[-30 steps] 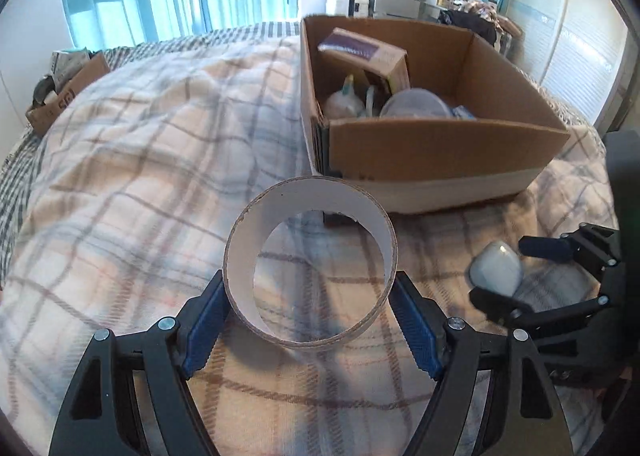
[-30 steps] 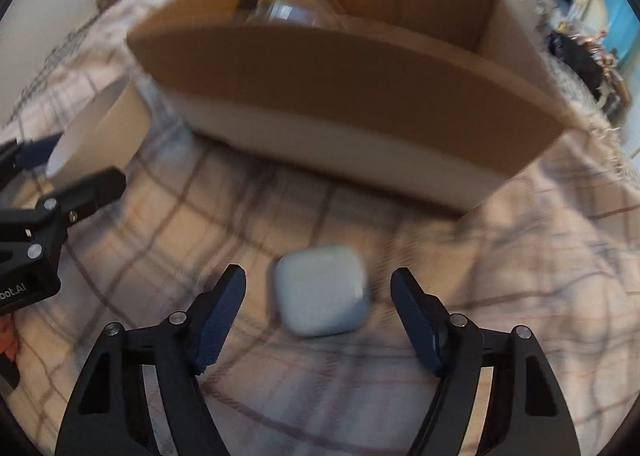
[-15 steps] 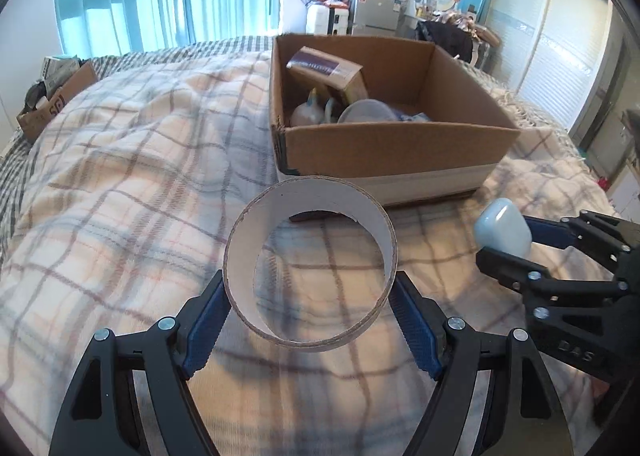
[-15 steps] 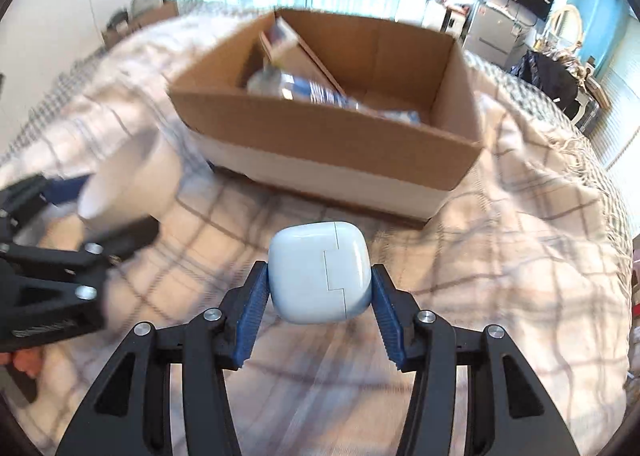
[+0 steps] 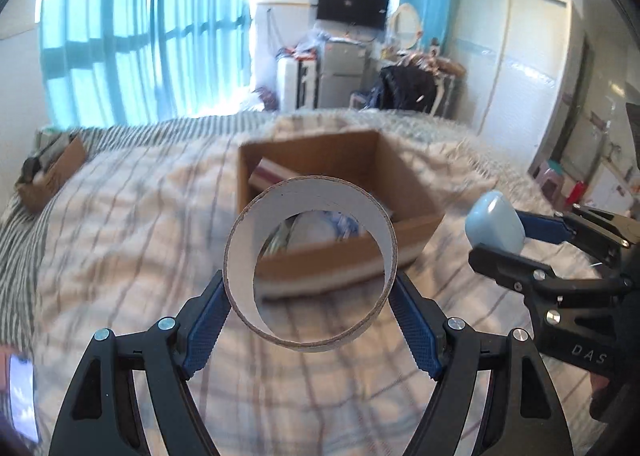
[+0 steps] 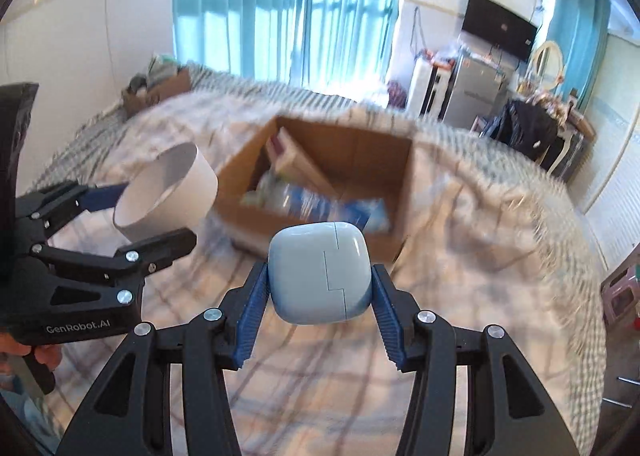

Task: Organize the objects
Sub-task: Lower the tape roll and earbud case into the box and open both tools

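Cardboard frames the moment: a wide cardboard ring (image 5: 311,264), white on its inner wall, sits clamped between the blue pads of the left gripper (image 5: 311,310), whose jaws stand far apart yet press against the ring's two sides, holding it clear above the bed. Just to its right, the right gripper (image 6: 318,296) has its jaws closed to a moderate width on a pale blue rounded case (image 6: 319,272), a seam line visible down its face, likewise lifted off the bedding. Seen from the right wrist camera, the ring (image 6: 166,191) hangs near the left front corner of an open cardboard box (image 6: 352,147); from the left wrist camera, the case (image 5: 495,223) hovers beside the box's (image 5: 404,183) right wall. Inside the box lie a tilted brown carton (image 6: 298,163) and some blurred white-and-blue items that cannot be made out. The box rests on a plaid bedspread (image 6: 480,223) covering the bed. A smaller cardboard box (image 5: 50,177) sits at the bed's far left edge, and teal curtains (image 5: 144,27) and a wall-mounted television (image 5: 352,10) fill the background.
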